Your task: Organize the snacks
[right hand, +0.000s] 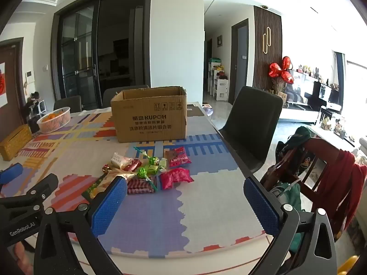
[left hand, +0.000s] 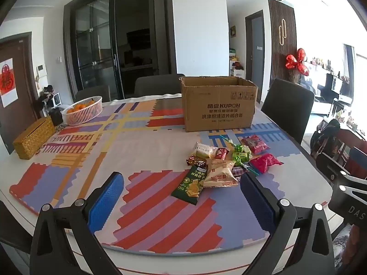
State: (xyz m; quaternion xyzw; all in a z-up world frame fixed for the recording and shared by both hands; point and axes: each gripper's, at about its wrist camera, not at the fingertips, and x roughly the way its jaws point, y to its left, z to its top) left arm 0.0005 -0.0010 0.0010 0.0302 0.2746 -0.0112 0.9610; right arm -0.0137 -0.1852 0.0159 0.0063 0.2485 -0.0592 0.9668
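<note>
Blue pads up close: the left gripper [left hand: 181, 197] hangs over the near edge of the table [left hand: 146, 142] with its jaws spread wide and nothing between them. The right gripper [right hand: 185, 204] is just the same, wide and empty, near the table's near right corner. Ahead of both lies the pile of snacks [left hand: 224, 162], loose on the patterned mat, toward the right edge, with the open cardboard box [left hand: 219, 103] standing beyond it toward the far edge. Closest of the pile is the dark green packet [left hand: 191, 186], its long axis running roughly away from the near edge, leaning right, lying just ahead of the left gripper between its pads' line. From the right wrist, that packet sits behind the left finger [right hand: 107, 206]. My call: left hand is better lined up for it, and the pink bag [right hand: 175, 177] suits the right.
</note>
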